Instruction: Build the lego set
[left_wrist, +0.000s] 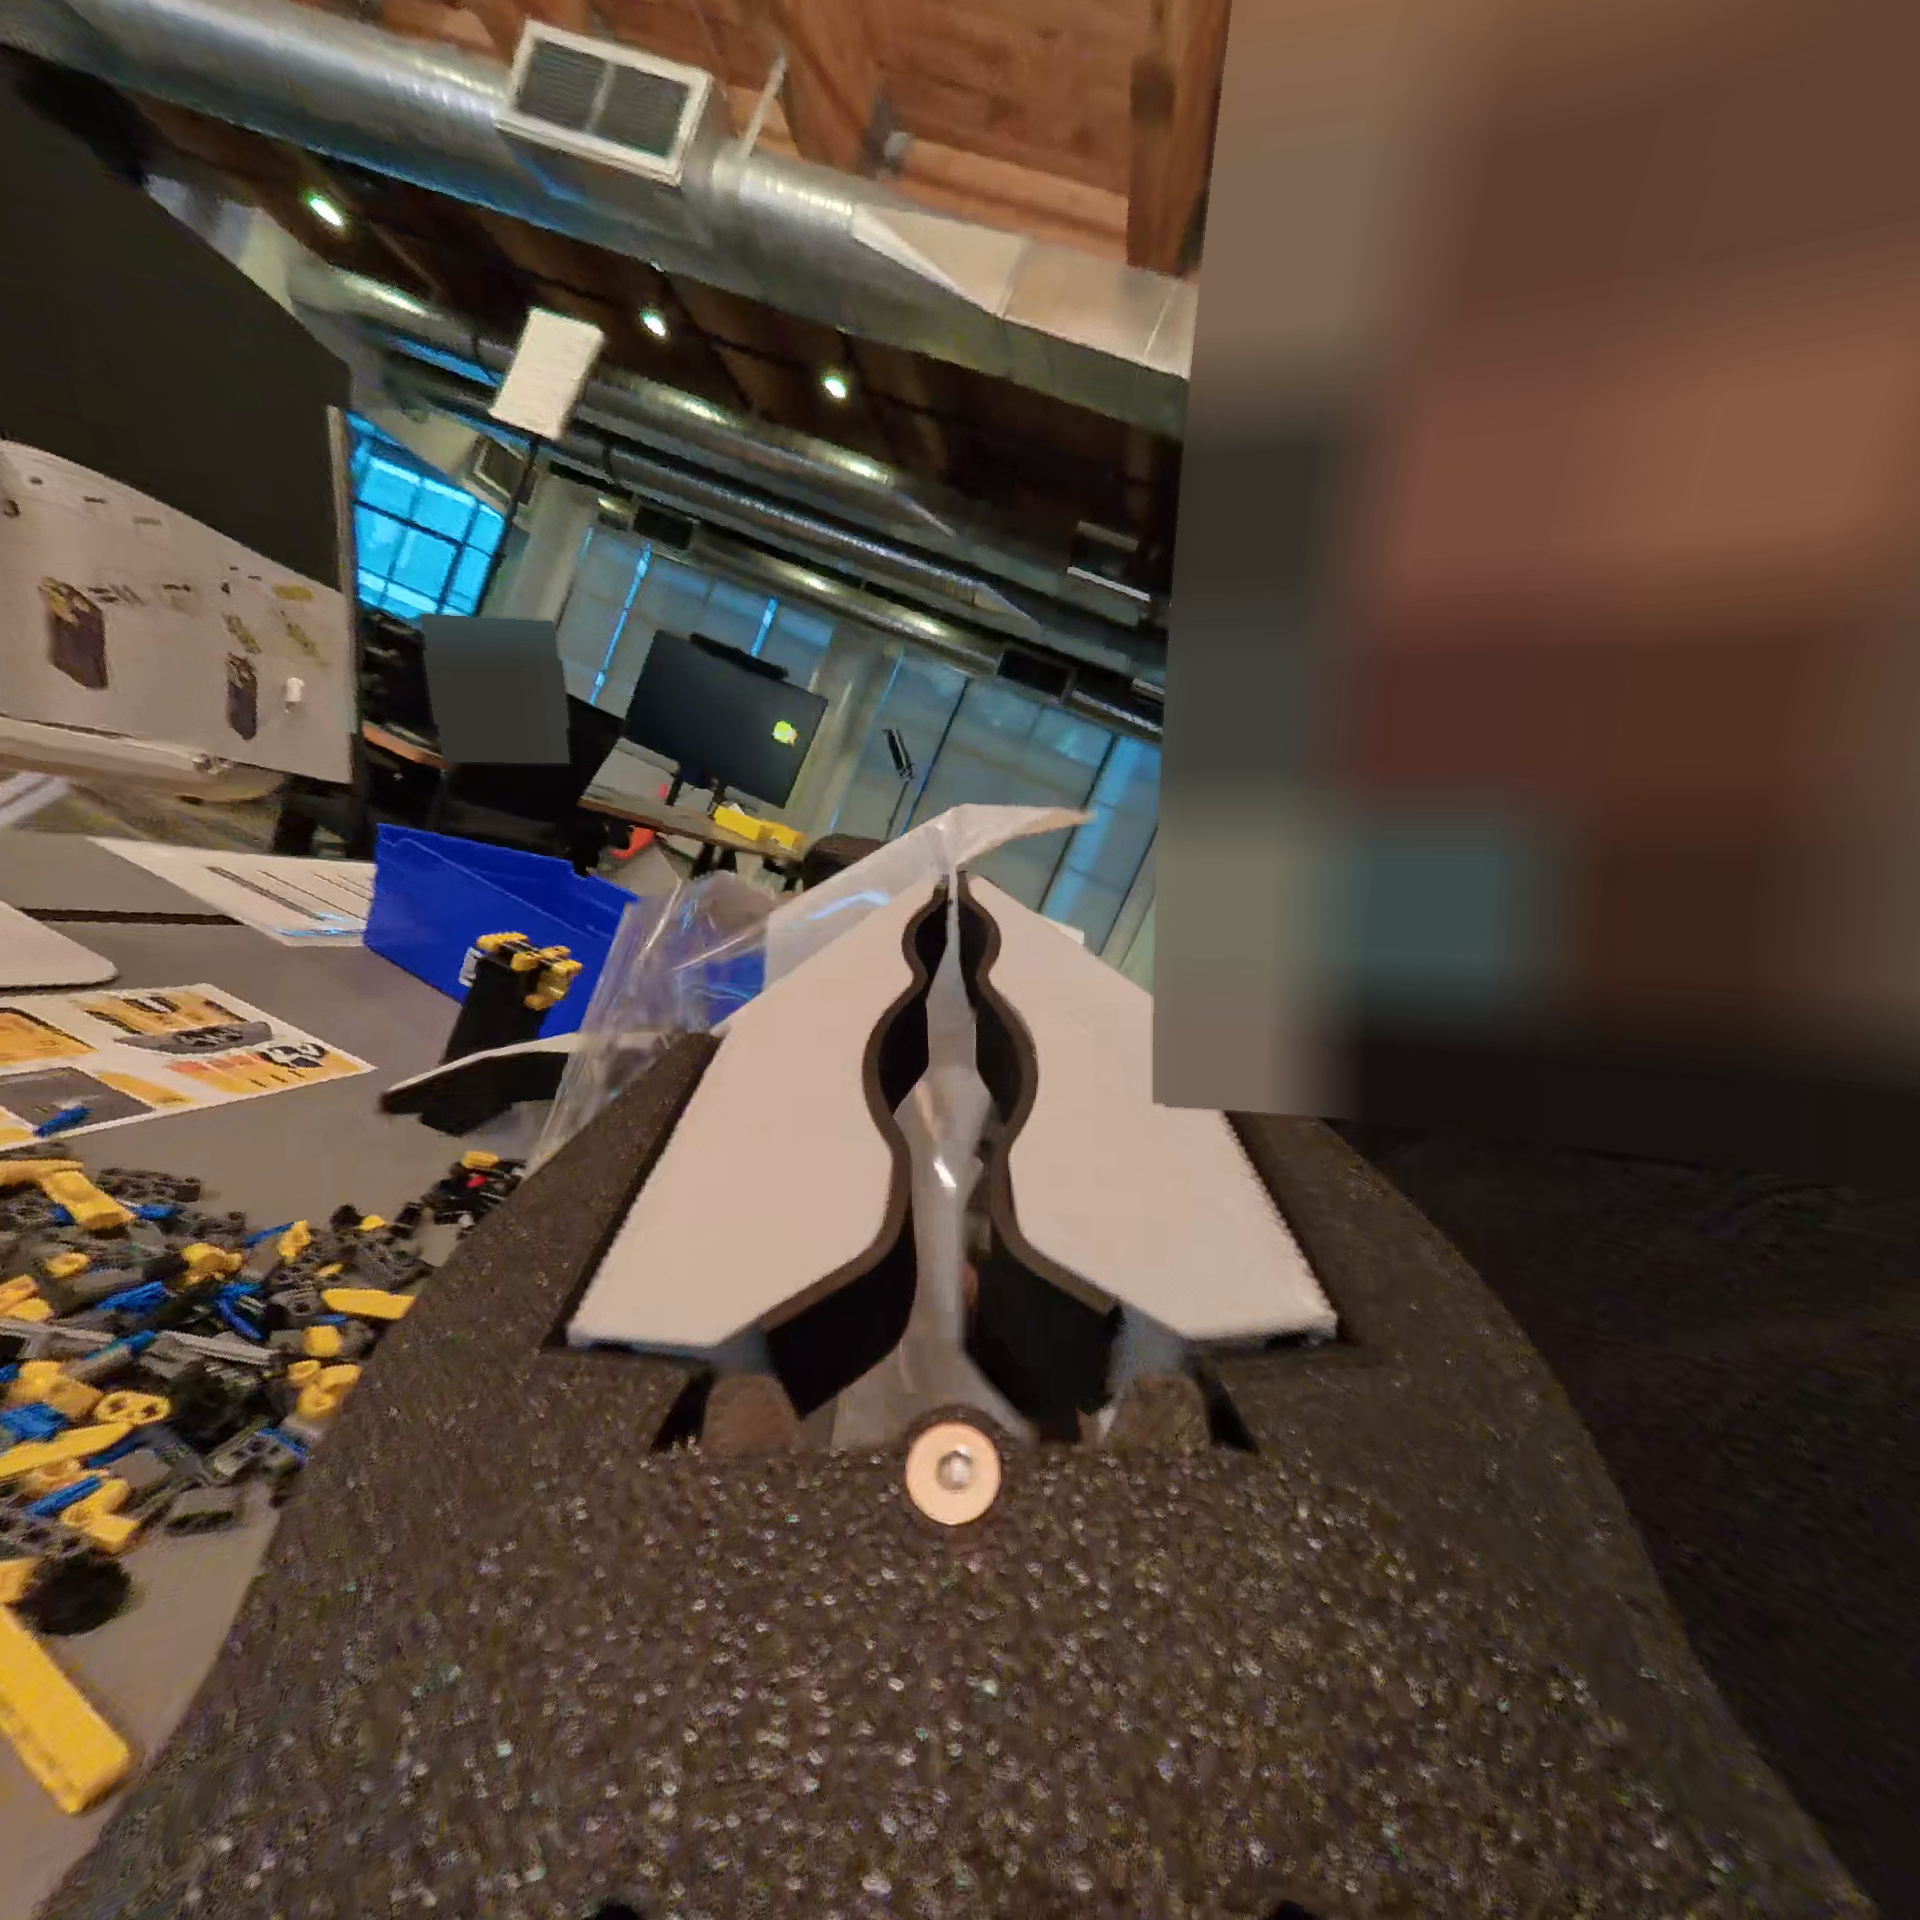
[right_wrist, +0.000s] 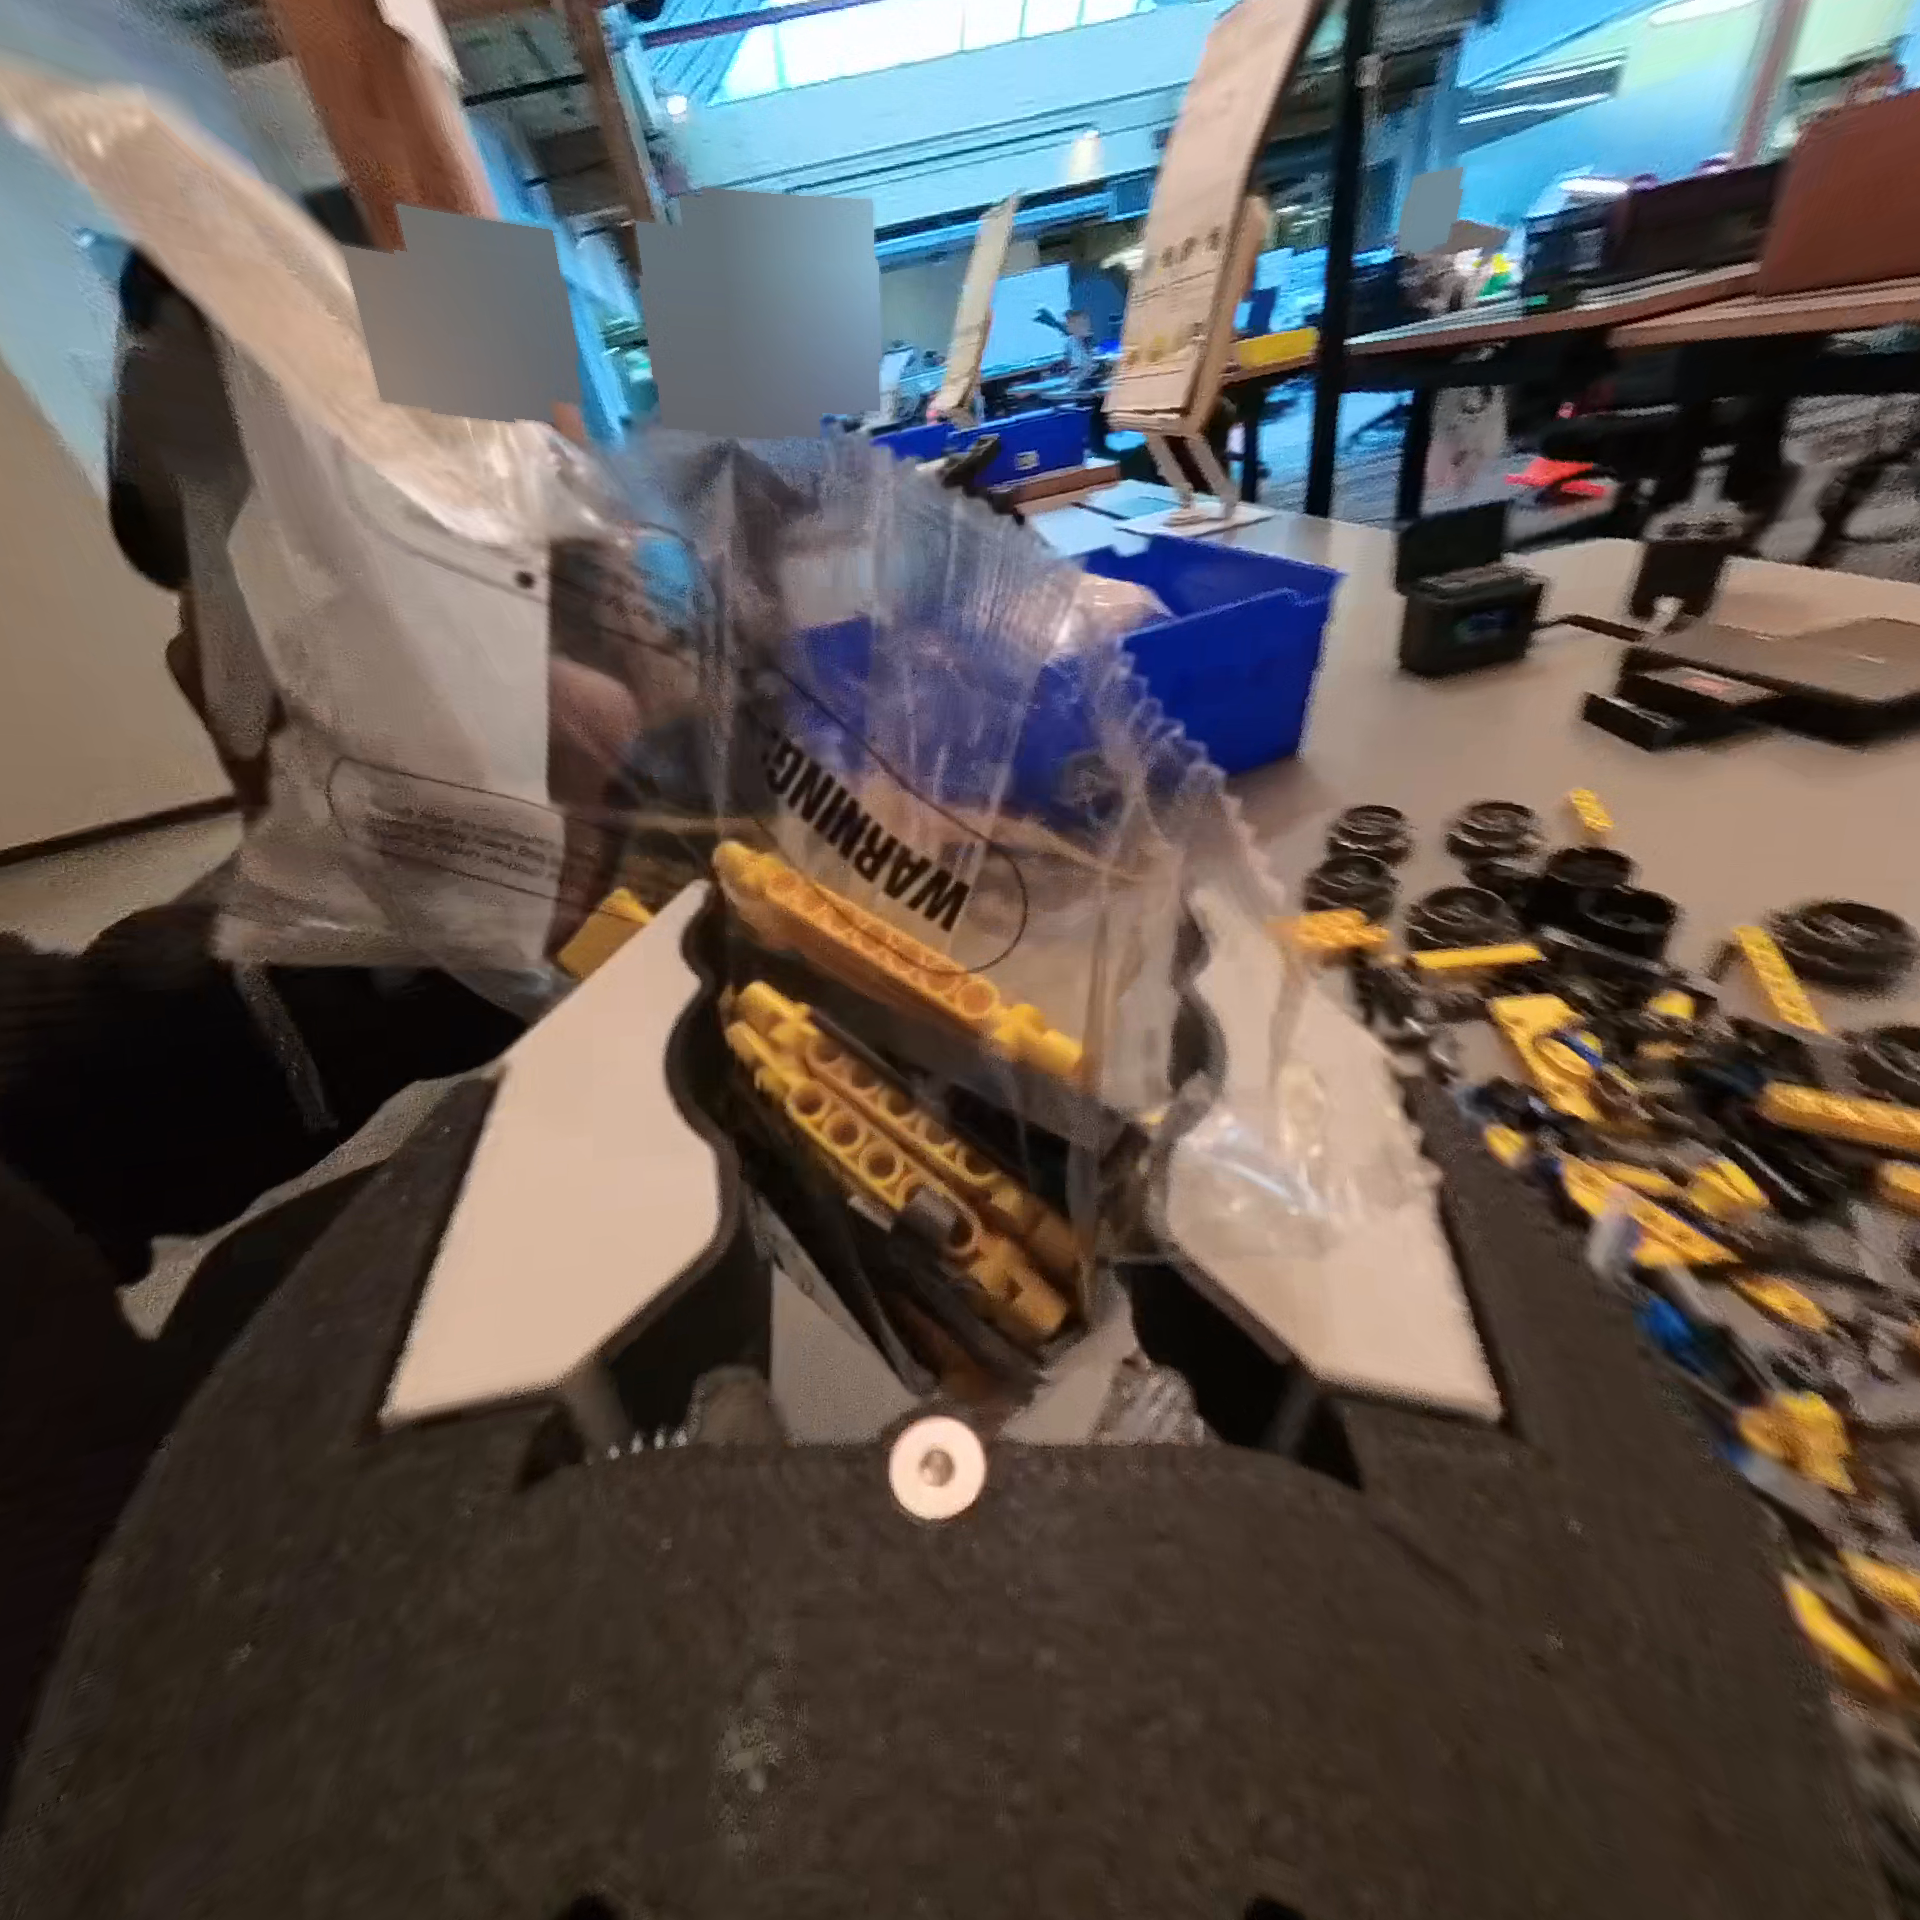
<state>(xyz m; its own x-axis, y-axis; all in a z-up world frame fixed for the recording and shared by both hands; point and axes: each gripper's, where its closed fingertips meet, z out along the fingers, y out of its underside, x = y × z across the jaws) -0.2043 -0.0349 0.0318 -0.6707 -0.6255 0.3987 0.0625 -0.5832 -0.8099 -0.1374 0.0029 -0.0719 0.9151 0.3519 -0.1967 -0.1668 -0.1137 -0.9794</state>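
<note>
- Table (right_wrist: 1507, 644): grey surface; a blue bin (right_wrist: 1226, 665) stands toward the far side, with printed instruction sheets (left_wrist: 156, 1049) lying near it.
- Clear plastic bag (right_wrist: 935, 727): held above the table between both grippers, part-filled with yellow beams (right_wrist: 883, 1122).
- Right gripper (right_wrist: 940, 1039): jaws set moderately wide, bracketing the loaded lower end of the bag; firm contact probably exists, but blur prevents confirmation.
- Left gripper (left_wrist: 951, 1039): jaws nearly closed, pinching a flat edge of the bag film.
- Loose parts (left_wrist: 156, 1330): a yellow, black and blue pile on the table beside the grippers; black wheels (right_wrist: 1538, 883) lie near the bin.
</note>
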